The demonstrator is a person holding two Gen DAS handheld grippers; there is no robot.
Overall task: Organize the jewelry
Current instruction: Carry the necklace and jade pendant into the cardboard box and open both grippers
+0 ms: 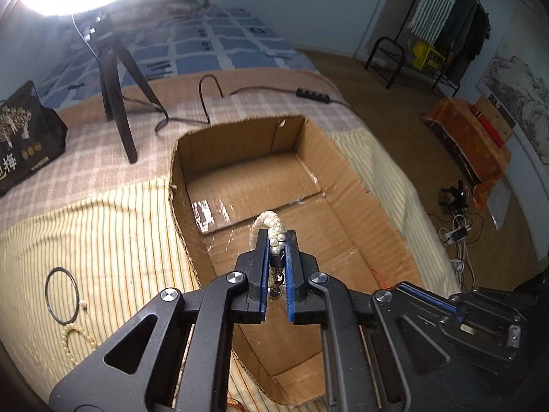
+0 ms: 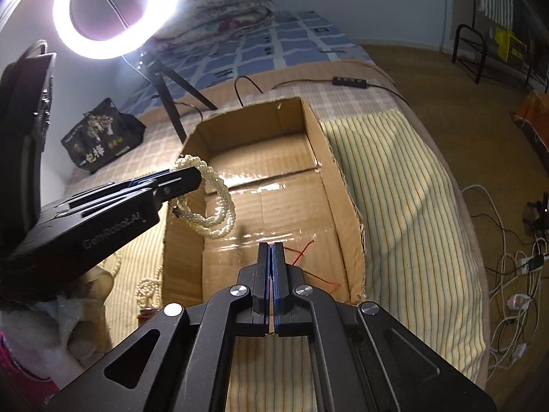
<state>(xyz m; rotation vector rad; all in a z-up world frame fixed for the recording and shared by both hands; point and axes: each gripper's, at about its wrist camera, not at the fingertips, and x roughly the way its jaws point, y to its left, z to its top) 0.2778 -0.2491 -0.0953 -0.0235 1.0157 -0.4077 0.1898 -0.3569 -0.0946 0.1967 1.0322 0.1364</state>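
Left gripper (image 1: 277,237) with fingers clamped on a twisted pearl necklace (image 2: 216,206) hanging over the open cardboard box (image 1: 346,158) on the bed, right gripper (image 2: 271,249) fingers pressed together on a thin red thread (image 2: 302,252) above the box floor, a black ring (image 1: 61,295) and bead strand (image 1: 77,338) on the striped cloth beside the box

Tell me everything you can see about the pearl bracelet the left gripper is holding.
The pearl bracelet is a thick loop of several strands of small cream-white beads twisted together like a rope, glossy as pearl. A small dark metal clasp sits at one end, between the fingers. The left gripper is shut on it near the clasp, so most of the loop hangs free beyond and below the tips. It hangs over the open cardboard box, near its left wall, apparently touching nothing but the gripper.
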